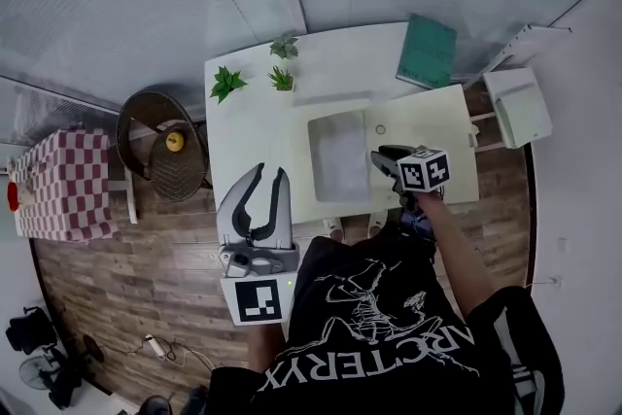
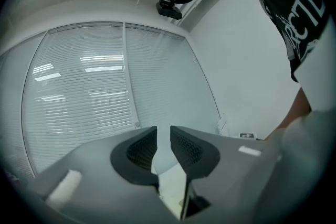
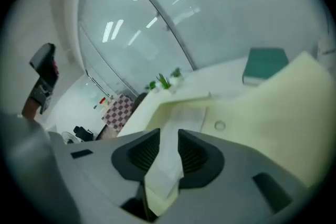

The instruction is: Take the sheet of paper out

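The thin white sheet of paper (image 1: pixel 338 155) lies in the flat pale-yellow folder (image 1: pixel 428 117) on the white counter (image 1: pixel 243 141). Its near edge passes between the jaws of the right gripper (image 3: pixel 169 140), which are pinched on it. The sheet looks light, limp and easy to crease or tear, so this edge hold probably calls for a slow, flat pull. The left gripper (image 2: pixel 163 136) hangs off the counter with its jaws a narrow gap apart and nothing between them.

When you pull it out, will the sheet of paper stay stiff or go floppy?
Probably floppy: the sheet of paper curls where the right gripper pinches its edge. It likely weighs almost nothing, being so thin. It may crease or tear if tugged hard against the cream folder.
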Demonstrator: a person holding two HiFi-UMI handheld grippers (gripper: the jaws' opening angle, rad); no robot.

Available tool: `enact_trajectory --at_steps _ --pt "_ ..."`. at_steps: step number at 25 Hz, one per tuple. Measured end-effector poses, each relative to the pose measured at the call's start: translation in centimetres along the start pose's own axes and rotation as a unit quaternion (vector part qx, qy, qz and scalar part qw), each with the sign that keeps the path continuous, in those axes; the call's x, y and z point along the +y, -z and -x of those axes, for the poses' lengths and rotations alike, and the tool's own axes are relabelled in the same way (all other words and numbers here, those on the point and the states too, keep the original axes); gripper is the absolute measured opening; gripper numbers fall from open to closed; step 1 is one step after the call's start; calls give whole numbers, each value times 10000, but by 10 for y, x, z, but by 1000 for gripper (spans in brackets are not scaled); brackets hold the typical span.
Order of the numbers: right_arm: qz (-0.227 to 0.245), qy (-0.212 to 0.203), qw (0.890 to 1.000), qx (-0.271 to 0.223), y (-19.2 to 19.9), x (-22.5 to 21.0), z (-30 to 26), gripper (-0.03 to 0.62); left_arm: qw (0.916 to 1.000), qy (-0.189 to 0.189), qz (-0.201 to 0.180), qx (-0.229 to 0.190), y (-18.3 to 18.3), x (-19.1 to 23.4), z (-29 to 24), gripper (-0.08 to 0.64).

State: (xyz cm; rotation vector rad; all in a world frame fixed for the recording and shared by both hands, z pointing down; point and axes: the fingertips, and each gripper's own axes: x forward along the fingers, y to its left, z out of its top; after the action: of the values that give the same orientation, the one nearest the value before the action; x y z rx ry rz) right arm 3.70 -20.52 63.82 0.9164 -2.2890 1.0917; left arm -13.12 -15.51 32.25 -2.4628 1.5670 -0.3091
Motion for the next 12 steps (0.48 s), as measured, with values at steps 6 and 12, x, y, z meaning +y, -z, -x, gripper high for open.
enact_trajectory --at_steps 6,12 --pt "-1472 -241 9820 1156 91 -46 -65 109 9993 -296 -91 205 1 -2 9 64" --pt "-2201 -777 9667 1053 93 -35 -98 77 9983 -423 -166 373 4 -8 16 52"
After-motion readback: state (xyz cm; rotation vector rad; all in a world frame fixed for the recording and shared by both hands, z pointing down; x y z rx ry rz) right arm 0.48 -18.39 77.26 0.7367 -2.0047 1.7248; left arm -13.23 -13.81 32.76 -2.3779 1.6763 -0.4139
